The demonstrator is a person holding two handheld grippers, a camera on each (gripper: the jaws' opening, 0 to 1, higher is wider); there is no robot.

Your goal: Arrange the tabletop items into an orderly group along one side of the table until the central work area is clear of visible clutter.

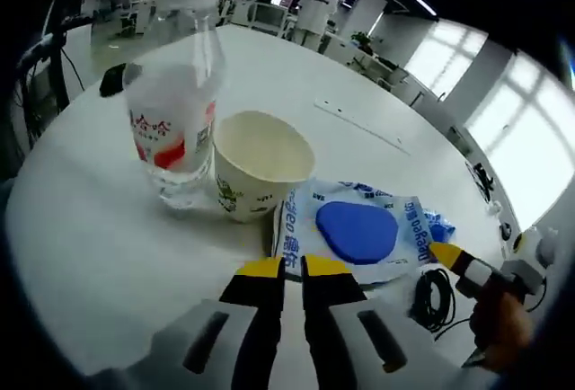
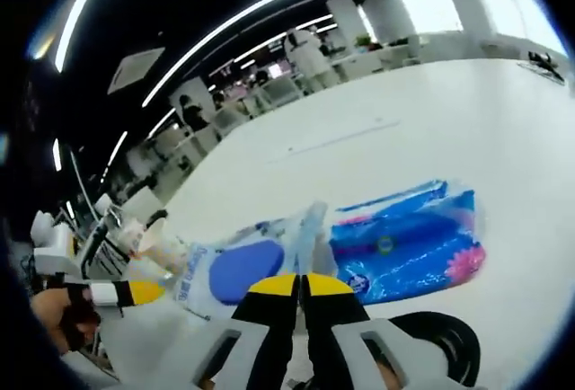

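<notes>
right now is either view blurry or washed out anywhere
Left gripper view: water bottle and paper cup sharp, windows at right blown out, fisheye bending the table edge. Right gripper view: softer throughout, wipes pack and blue tissue pack smeared, ceiling light strips glaring.

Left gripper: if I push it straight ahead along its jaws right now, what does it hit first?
Most likely the wet wipes pack, whose near edge lies just past the shut tips of the left gripper. Beyond it stands the paper cup, beside the water bottle. Depth is hard to judge here.
</notes>
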